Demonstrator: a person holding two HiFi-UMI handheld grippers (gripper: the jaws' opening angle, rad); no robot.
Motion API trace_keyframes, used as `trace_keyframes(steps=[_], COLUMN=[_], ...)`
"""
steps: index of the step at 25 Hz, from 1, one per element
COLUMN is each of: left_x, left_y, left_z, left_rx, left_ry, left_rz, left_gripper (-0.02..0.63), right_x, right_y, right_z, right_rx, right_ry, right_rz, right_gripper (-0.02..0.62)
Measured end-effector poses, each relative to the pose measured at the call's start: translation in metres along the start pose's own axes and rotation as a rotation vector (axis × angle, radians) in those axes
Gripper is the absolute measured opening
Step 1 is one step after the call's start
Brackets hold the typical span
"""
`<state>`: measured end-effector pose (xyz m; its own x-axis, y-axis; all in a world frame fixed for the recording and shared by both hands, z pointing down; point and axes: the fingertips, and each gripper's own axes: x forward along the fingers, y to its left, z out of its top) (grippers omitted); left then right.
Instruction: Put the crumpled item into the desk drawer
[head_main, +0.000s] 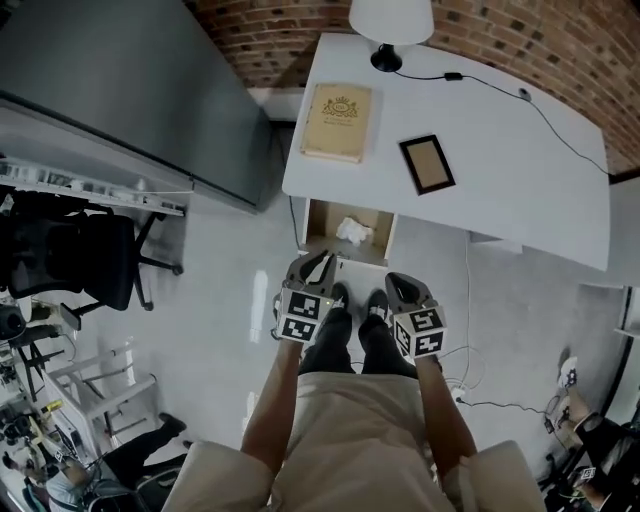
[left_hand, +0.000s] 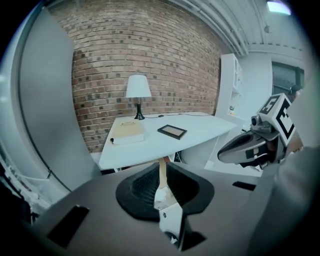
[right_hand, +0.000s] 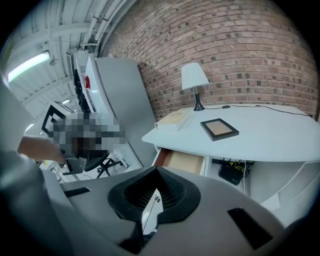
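Note:
The desk drawer (head_main: 322, 220) stands pulled out under the white desk (head_main: 500, 190). A crumpled white item (head_main: 353, 231) lies inside it, toward the right. My left gripper (head_main: 322, 266) hovers just before the drawer's front, shut and empty. My right gripper (head_main: 398, 288) is beside it, a little nearer to me, also shut with nothing in it. In the left gripper view the jaws of the left gripper (left_hand: 162, 172) leave only a thin slit, and the right gripper (left_hand: 252, 146) shows at the right. In the right gripper view the right gripper (right_hand: 151, 194) points at the open drawer (right_hand: 182, 161); the crumpled item is hidden there.
On the desk lie a tan book (head_main: 337, 121), a dark picture frame (head_main: 427, 164) and a white lamp (head_main: 390, 25) with its cord. A grey cabinet (head_main: 140, 90) stands left of the desk, an office chair (head_main: 95, 255) farther left. Cables trail on the floor at the right.

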<state>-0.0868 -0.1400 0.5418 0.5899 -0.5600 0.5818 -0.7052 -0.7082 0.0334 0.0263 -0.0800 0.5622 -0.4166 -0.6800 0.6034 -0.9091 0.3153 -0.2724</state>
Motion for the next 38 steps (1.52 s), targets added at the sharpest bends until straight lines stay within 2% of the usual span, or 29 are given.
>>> trace_keyframes(steps=[5, 10, 13, 19, 30, 38], left_x=[-0.021, -0.038, -0.045, -0.053, -0.060, -0.059], left_y=[-0.011, -0.031, -0.034, -0.039, -0.044, -0.048], left_z=[0.004, 0.011, 0.012, 0.010, -0.004, -0.002], left_rx=[-0.081, -0.120, -0.114, -0.053, -0.077, -0.095], left_ry=[-0.032, -0.049, -0.056, -0.052, -0.054, -0.070], left_rz=[0.044, 0.056, 0.070, 0.096, 0.112, 0.105], left_gripper=[0.055, 0.055, 0.055, 0.052, 0.017, 0.015], right_x=[-0.003, -0.017, -0.021, -0.015, -0.022, -0.024], right_y=[0.016, 0.024, 0.030, 0.028, 0.007, 0.004], right_z=[0.024, 0.037, 0.040, 0.041, 0.038, 0.027], right_rx=[-0.029, -0.040, -0.038, -0.081, -0.077, -0.065], right_ry=[-0.039, -0.081, -0.095, -0.083, -0.069, -0.045], right_rz=[0.046, 0.084, 0.121, 0.157, 0.130, 0.140], right_gripper=[0.025, 0.025, 0.025, 0.025, 0.025, 0.025])
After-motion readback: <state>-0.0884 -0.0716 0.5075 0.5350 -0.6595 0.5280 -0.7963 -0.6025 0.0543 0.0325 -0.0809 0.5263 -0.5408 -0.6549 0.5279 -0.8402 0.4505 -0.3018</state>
